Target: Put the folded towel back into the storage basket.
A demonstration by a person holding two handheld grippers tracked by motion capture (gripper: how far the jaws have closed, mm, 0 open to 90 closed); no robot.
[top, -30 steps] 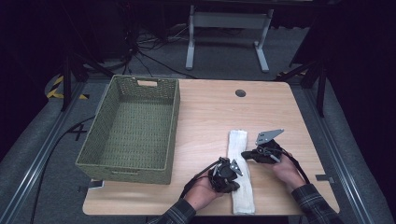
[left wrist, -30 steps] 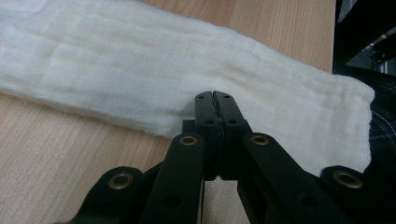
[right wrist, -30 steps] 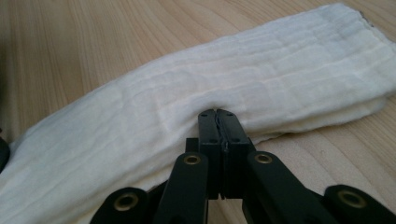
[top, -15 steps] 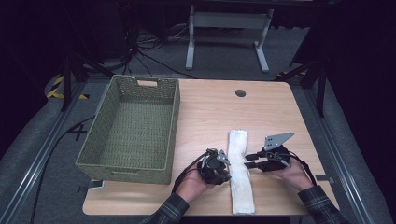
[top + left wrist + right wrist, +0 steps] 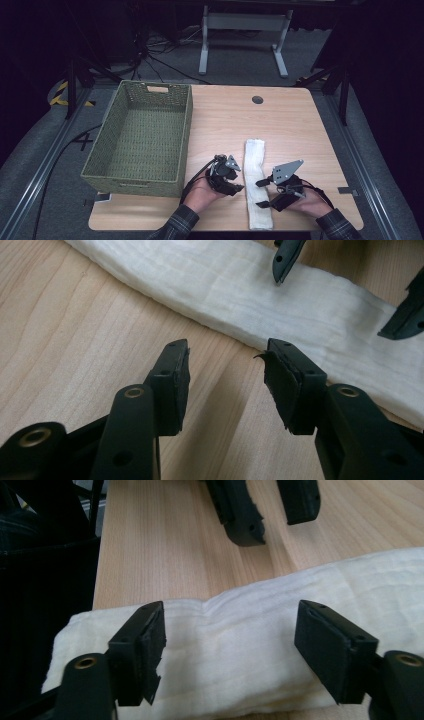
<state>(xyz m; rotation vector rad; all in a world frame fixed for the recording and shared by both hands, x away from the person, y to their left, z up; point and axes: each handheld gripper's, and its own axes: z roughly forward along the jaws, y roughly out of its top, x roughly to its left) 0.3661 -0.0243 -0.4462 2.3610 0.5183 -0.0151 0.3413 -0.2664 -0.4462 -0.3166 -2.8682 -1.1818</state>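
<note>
A white towel (image 5: 255, 170), folded into a long strip, lies flat on the wooden table (image 5: 235, 120) near its front edge. My left gripper (image 5: 239, 179) sits just left of the strip. Its jaws have just been opening and stand apart over bare wood (image 5: 227, 352), with the towel (image 5: 240, 290) just beyond their tips. My right gripper (image 5: 260, 194) is at the strip's right side, toward its near end. Its jaws have also just been opening, wide over the towel (image 5: 231, 615), and the pads (image 5: 150, 640) do not press the cloth (image 5: 230, 655).
A green woven basket (image 5: 150, 181) stands with nothing in it on the table's left half, close to my left hand. A round cable hole (image 5: 257, 99) sits at the back of the table. Bare wood stretches behind the towel and to its right.
Both grippers went from shut on the towel to open. The left one drew back left off the strip. The right one slid toward the table's near edge. The towel stays flat.
</note>
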